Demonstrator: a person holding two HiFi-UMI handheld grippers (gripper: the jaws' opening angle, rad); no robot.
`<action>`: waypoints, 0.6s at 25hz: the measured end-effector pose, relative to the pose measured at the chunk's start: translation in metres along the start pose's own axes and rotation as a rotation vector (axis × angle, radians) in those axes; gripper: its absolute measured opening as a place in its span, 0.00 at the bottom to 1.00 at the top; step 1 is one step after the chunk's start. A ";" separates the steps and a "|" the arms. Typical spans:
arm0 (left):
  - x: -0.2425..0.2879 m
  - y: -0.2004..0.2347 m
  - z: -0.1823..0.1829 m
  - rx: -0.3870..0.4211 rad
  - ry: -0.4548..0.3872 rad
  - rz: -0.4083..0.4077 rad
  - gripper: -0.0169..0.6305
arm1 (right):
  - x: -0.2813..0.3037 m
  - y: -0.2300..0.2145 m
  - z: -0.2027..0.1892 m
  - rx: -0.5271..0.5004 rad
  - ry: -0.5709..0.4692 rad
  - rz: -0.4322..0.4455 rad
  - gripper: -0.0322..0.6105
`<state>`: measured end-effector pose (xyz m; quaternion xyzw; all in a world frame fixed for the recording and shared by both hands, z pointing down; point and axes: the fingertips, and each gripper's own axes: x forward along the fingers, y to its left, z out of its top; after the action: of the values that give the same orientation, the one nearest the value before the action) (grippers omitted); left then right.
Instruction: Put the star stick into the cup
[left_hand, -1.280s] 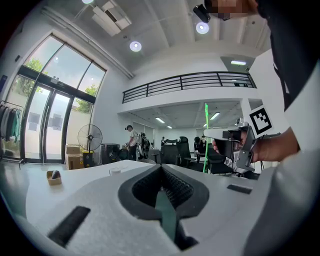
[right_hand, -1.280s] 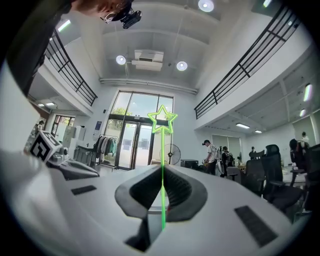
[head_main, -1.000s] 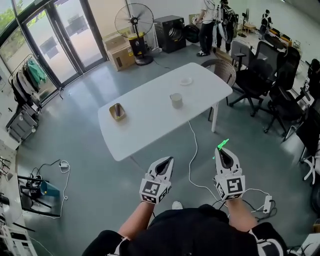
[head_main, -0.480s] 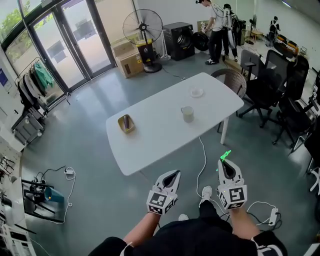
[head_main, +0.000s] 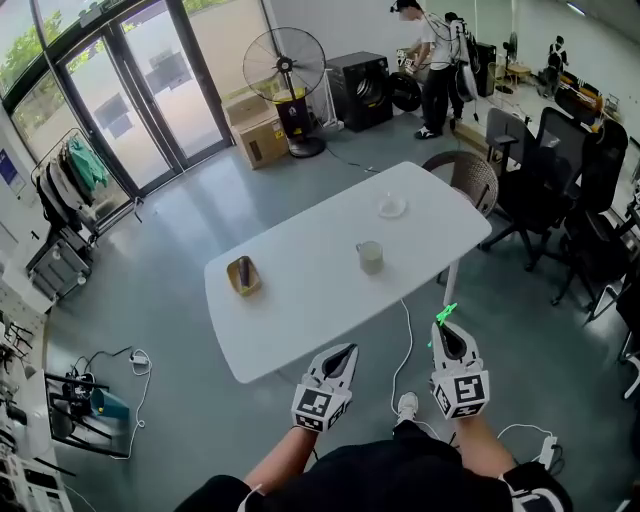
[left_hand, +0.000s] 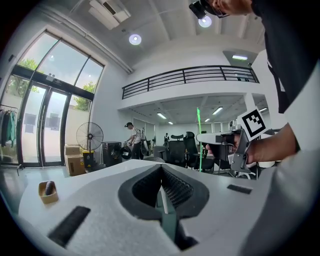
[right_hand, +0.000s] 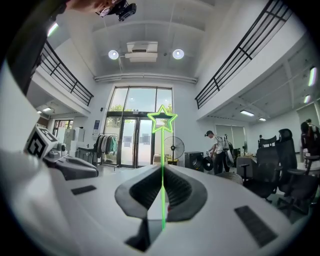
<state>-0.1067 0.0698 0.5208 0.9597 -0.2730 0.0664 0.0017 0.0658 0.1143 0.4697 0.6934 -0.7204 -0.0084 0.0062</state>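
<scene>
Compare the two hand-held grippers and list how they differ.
The right hand-held gripper is clamped on the star stick; the left hand-held gripper holds nothing. In the head view, the left one leans toward the right, while the right one points nearly straight ahead. Both have their jaws together.

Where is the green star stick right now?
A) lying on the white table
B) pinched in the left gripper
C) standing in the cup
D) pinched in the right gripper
D: the right gripper view shows the star stick with its shaft pinched between the fingers of the right gripper, the star beyond their tips. In the head view the cup stands on the table, apart from the stick.
</scene>
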 end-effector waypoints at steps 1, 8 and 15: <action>0.011 0.003 0.004 0.007 -0.003 0.005 0.05 | 0.009 -0.009 0.001 0.002 0.001 0.001 0.07; 0.087 0.025 0.017 -0.012 -0.011 0.049 0.05 | 0.061 -0.071 0.000 -0.015 0.021 0.019 0.07; 0.147 0.043 0.024 -0.013 -0.018 0.084 0.05 | 0.108 -0.125 -0.005 -0.009 0.029 0.034 0.07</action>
<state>-0.0026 -0.0450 0.5147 0.9479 -0.3135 0.0560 0.0025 0.1869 0.0018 0.4715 0.6811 -0.7319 -0.0015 0.0196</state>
